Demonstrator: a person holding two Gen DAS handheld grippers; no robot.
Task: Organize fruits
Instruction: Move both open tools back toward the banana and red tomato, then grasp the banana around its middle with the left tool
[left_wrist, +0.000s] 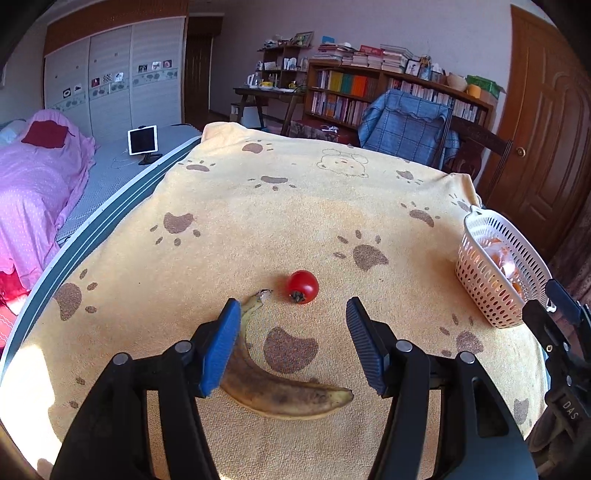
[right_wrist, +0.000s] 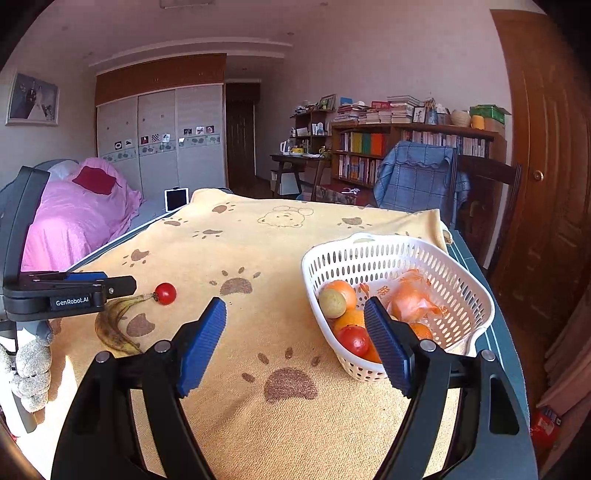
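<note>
Approaching the banana (left_wrist: 280, 398), lower centre on the towel (left_wrist: 295, 206), our left gripper (left_wrist: 291, 347) half-open, empty; we should straddle its midsection. Right gripper (right_wrist: 295, 347) wide, empty, beside the basket (right_wrist: 476, 295).

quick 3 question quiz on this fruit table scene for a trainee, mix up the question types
1. True or false: the banana is already in the white basket.
2. Which fruit lies just past the banana's stem on the yellow paw-print towel? A) orange B) small red tomato C) lemon
3. Fill in: the left gripper hangs over the banana with its jaws ____, pads not pressing on the fruit.

Key
1. False: it lies on the towel, far from the basket.
2. B, the small red tomato.
3. Open. The right gripper is open too, empty, beside the basket.
</note>
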